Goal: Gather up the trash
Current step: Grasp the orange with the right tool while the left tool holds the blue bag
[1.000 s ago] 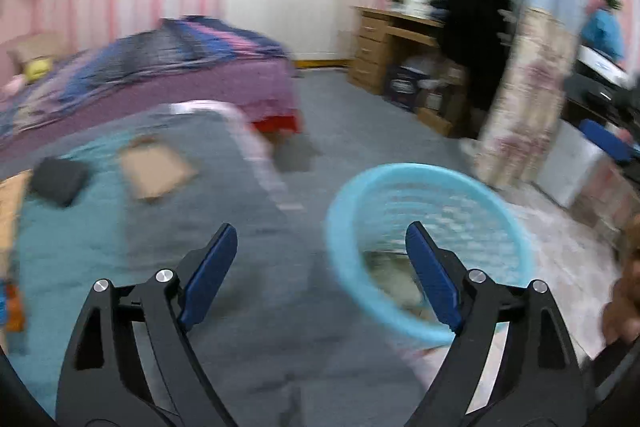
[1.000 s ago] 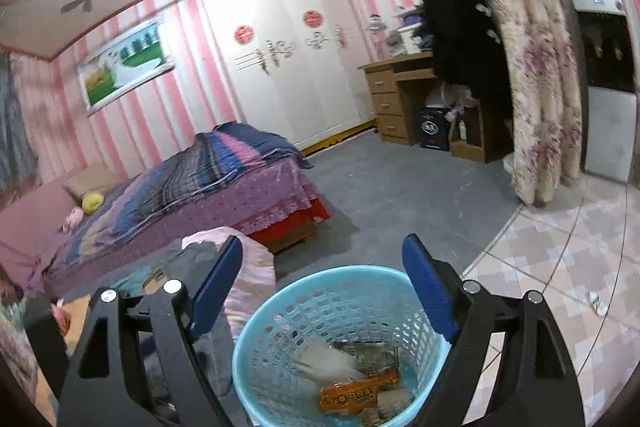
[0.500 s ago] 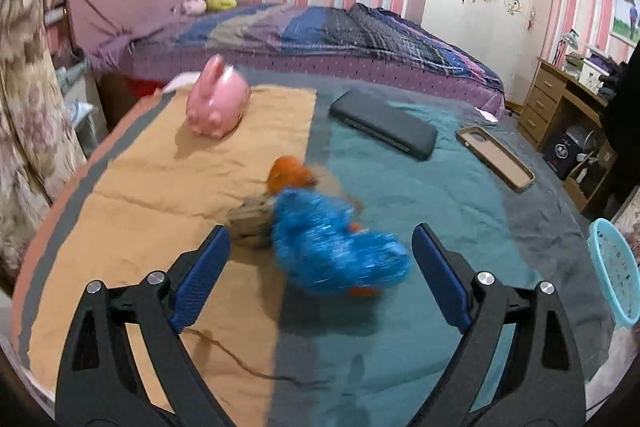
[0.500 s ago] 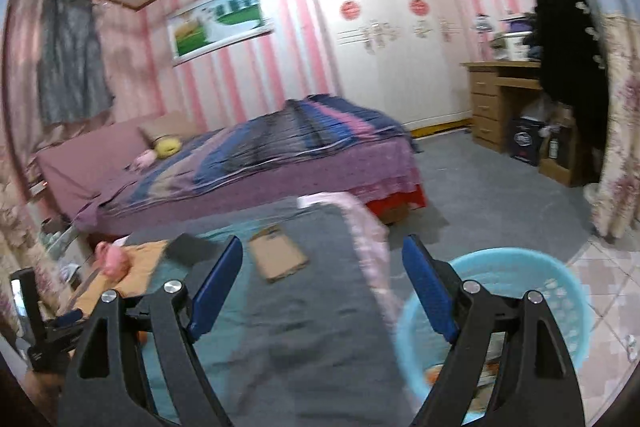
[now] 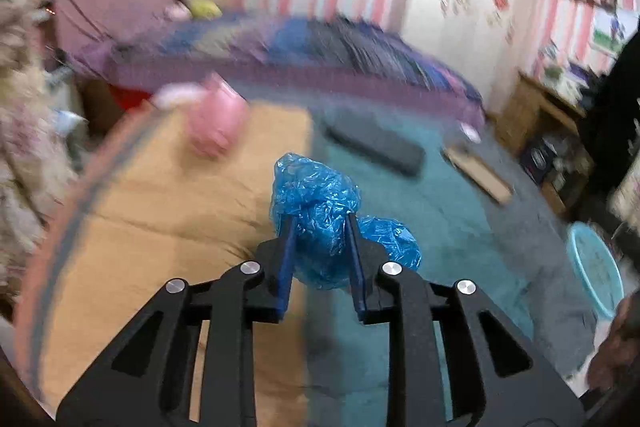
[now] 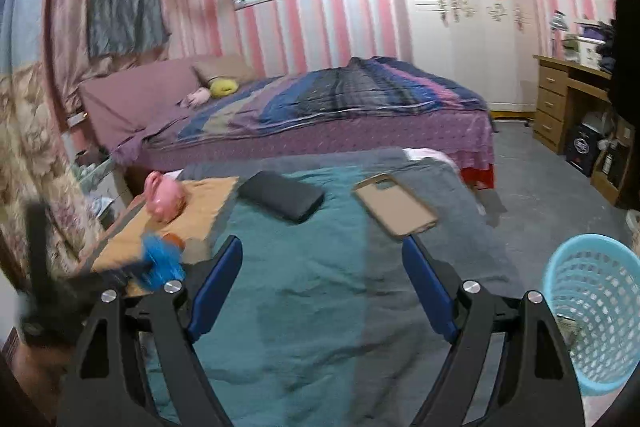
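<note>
The left wrist view, blurred everywhere but at its own fingers, shows the grip close up: the left gripper (image 5: pixel 320 227) has its jaws closing on a crumpled blue plastic bag (image 5: pixel 316 203), the blue pads pressing into it from both sides, with one lobe bulging out past the right-hand finger. The right wrist view is sharp and takes in the whole bed-like surface, where the same bag (image 6: pixel 160 259) and the left gripper appear only as a smeared patch at the left edge, over the orange cloth (image 6: pixel 200 203).

The right gripper (image 6: pixel 322 267) stands wide apart with nothing between its fingers, above the teal blanket (image 6: pixel 304 291).

A pink piggy bank (image 6: pixel 162 199) sits on the orange cloth near the far left corner. A black case (image 6: pixel 282 195) and a tan phone case (image 6: pixel 394 205) lie further back on the blanket, apart from each other. The light blue mesh basket (image 6: pixel 588 311) stands on the floor off the blanket's right edge, with some trash inside. The middle of the blanket ahead of the right gripper is bare.
</note>
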### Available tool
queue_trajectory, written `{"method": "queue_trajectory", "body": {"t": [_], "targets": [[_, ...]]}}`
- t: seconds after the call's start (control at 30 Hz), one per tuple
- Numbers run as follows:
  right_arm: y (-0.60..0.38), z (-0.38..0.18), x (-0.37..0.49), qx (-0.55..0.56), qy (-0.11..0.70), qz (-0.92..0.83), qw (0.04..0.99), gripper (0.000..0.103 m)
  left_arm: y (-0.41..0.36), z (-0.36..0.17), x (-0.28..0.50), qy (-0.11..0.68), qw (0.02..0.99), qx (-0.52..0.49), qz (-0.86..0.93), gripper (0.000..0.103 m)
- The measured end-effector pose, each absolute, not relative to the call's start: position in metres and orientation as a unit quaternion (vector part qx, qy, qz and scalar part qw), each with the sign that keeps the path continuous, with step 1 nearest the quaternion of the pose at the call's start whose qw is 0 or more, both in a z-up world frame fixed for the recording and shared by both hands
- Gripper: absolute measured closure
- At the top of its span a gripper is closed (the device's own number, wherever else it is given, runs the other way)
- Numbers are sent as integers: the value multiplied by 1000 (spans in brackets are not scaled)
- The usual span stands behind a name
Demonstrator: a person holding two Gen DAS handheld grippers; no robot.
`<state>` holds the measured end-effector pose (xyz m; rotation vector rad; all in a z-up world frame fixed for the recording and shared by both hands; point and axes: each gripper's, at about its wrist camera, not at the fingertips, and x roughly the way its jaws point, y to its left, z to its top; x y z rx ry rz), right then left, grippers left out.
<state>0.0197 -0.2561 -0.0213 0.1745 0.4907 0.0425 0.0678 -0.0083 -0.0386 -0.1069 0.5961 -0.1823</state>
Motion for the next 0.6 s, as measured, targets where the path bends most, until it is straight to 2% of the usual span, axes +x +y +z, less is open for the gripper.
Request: {"method": "queue_trajectory", "body": {"t": [0.1,0.5,0.6], "targets": [[-231,-34,40,73,269,55,959,22,18,-33,61,281,956,-68,-56,81],[-122,-97,96,-7,370,121,921,23,63,-53,61,310,947,-82,-18,81],[-111,-110,101,-27,390,121,913,31,69,-53,59,309,947,-86,-15,81]]}}
